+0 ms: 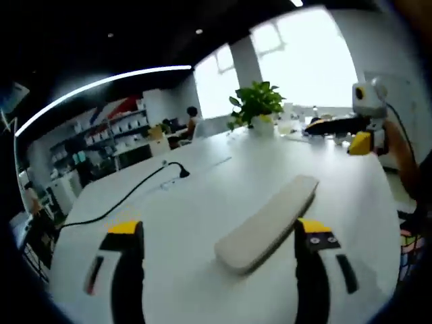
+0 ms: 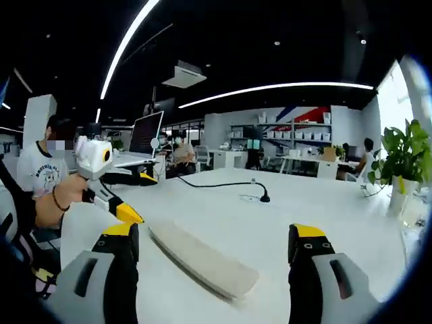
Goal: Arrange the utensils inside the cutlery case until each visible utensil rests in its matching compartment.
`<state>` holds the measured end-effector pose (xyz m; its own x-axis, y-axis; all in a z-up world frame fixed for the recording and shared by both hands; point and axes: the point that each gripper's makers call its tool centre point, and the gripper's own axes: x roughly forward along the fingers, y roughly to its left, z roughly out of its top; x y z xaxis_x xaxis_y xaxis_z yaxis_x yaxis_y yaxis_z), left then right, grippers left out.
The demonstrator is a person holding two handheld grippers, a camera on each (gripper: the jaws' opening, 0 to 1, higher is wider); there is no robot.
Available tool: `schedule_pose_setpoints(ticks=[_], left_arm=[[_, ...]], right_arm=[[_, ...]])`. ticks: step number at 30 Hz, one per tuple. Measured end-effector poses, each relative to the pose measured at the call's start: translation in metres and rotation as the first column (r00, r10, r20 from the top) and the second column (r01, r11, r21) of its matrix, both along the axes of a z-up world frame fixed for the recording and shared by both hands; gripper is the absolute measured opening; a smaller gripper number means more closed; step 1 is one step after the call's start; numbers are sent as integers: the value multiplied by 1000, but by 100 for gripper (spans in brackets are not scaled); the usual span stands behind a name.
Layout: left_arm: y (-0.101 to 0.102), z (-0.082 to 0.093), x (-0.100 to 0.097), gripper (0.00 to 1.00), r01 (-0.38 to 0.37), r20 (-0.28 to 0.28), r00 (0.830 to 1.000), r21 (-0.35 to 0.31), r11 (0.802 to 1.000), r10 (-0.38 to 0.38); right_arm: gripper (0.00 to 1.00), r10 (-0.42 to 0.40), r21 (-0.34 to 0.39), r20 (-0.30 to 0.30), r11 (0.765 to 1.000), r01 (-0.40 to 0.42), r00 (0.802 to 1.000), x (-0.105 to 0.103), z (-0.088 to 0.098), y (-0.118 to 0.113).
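Note:
A long, flat beige cutlery case [image 1: 268, 221] lies closed on the white table [image 1: 202, 182], slanting away between my left gripper's jaws. My left gripper [image 1: 219, 229] is open, its yellow-tipped jaws wide apart on either side of the case's near end, not touching it. In the right gripper view the same case [image 2: 202, 260] lies between the jaws of my right gripper [image 2: 214, 233], which is also open and clear of it. The right gripper [image 1: 361, 131] hovers at the far right of the left gripper view. The left gripper [image 2: 125, 199], held by a hand, appears at the left.
A black cable [image 1: 128, 196] with a plug runs across the table [image 2: 270, 216] beyond the case. A potted plant [image 1: 256, 104] stands at the far edge. A laptop [image 2: 145, 135] and a seated person [image 2: 40, 169] are past the table's left side.

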<state>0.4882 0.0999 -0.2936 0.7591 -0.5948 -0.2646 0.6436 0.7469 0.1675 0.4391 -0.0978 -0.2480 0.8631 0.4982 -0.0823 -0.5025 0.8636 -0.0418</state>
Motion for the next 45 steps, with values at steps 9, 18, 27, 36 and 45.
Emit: schedule_pose_setpoints(ticks=[9, 18, 27, 36, 45], left_arm=[[32, 22, -7, 98, -76, 26, 997, -110, 991, 79], [71, 50, -23, 98, -120, 90, 986, -206, 971, 141], [110, 75, -33, 98, -168, 116, 974, -217, 962, 196], [151, 99, -53, 98, -252, 155, 943, -247, 936, 295], [164, 123, -70, 99, -278, 219, 915, -272, 921, 340]], right_arm=[[99, -106, 21, 97, 994, 105, 990, -11, 16, -25], [99, -213, 7, 136, 977, 214, 968, -22, 20, -48], [99, -296, 12, 175, 954, 299, 939, -37, 33, -67], [97, -323, -34, 177, 942, 334, 930, -50, 39, -84], [97, -426, -20, 196, 899, 438, 883, -68, 51, -128]])
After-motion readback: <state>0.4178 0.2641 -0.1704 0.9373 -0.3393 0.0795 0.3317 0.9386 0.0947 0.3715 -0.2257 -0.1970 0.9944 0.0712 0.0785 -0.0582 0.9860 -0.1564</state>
